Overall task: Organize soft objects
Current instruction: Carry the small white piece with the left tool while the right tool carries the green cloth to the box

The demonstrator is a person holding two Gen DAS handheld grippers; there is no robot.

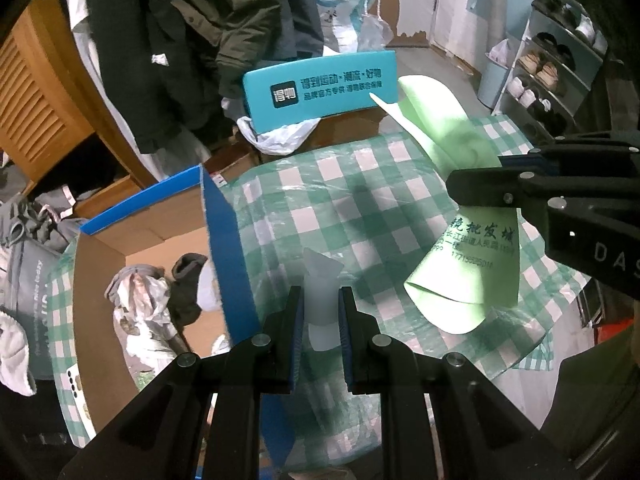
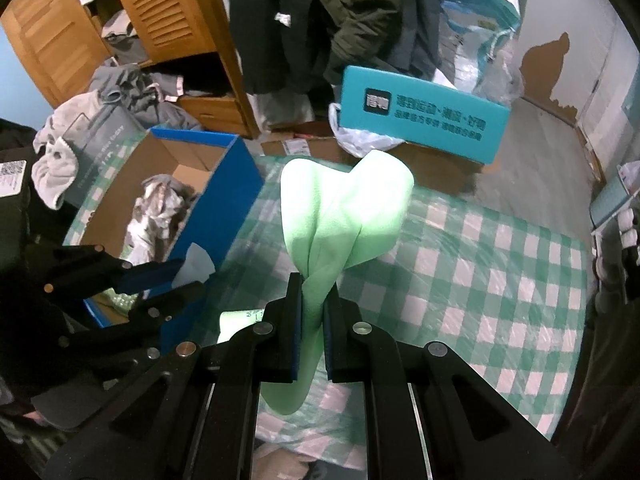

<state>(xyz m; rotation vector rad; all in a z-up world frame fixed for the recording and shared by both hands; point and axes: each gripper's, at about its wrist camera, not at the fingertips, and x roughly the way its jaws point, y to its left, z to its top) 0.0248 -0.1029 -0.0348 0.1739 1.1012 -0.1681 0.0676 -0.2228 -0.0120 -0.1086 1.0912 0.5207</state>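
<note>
My left gripper is shut on a small pale grey-blue cloth that sticks up between its pads, beside the blue box's wall. My right gripper is shut on a light green cloth, which fans out above the jaws and hangs below them. In the left wrist view the right gripper comes in from the right with the green cloth, printed with dark text, draped over the checked surface. The right wrist view has the left gripper at the left, holding the pale cloth by the box's corner.
An open blue cardboard box with crumpled garments stands at the left on a green-and-white checked cover. Beyond lie a teal box, a white plastic bag, hanging dark coats, a wooden wardrobe and a shoe rack.
</note>
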